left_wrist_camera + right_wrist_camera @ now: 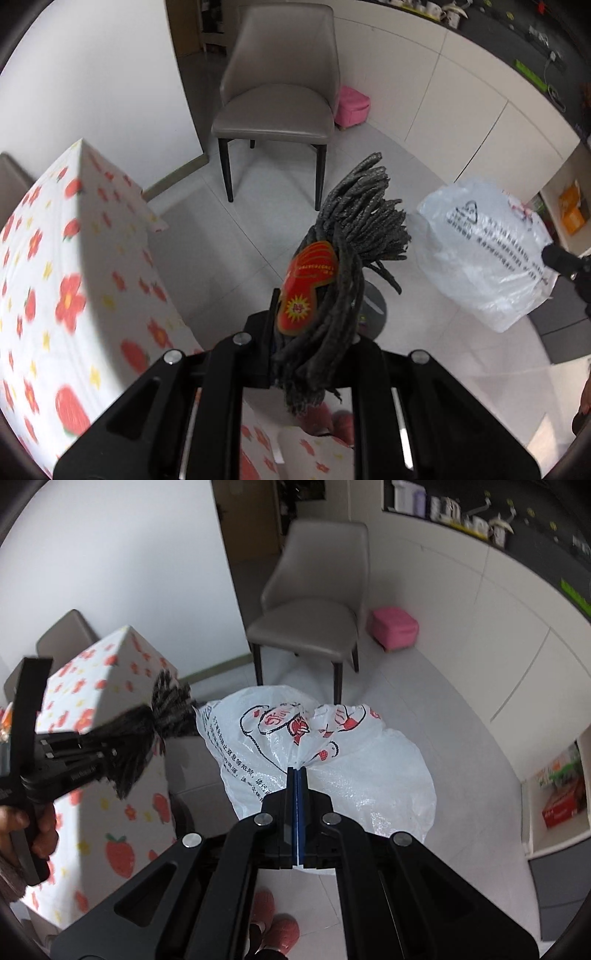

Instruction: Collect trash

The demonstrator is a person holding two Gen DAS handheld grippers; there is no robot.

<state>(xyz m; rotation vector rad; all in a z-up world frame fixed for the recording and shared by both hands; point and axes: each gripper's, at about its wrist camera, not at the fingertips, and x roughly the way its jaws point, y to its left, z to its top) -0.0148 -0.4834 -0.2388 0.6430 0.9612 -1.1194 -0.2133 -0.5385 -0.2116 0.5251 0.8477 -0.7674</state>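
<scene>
The left gripper [314,332] is clamped on a bundle of dark grey mop yarn [354,236] with a red and yellow label [308,288] fixed to its side. The bundle's long axis runs forward along the fingers and leans up and to the right in the left wrist view, so its loose strand ends fan out toward the white plastic bag [487,251]. From the right wrist view the same mop yarn [147,731] lies roughly level, its frayed tips pointing right, just short of the bag's left edge; the left gripper [110,753] holds it from the left, with the person's hand [33,830] on its grip.

The right gripper [296,771] has its jaws pressed together on a gathered fold of the plastic bag [332,760], which hangs above the tiled floor [461,709] and bears red cartoon print and dark text.

A table under a cloth with red flowers and strawberries [66,280] stands to the left. A grey upholstered chair [280,99] stands beyond, with a pink stool [352,105] beside it. Pink slippers [277,923] show below the right gripper.
</scene>
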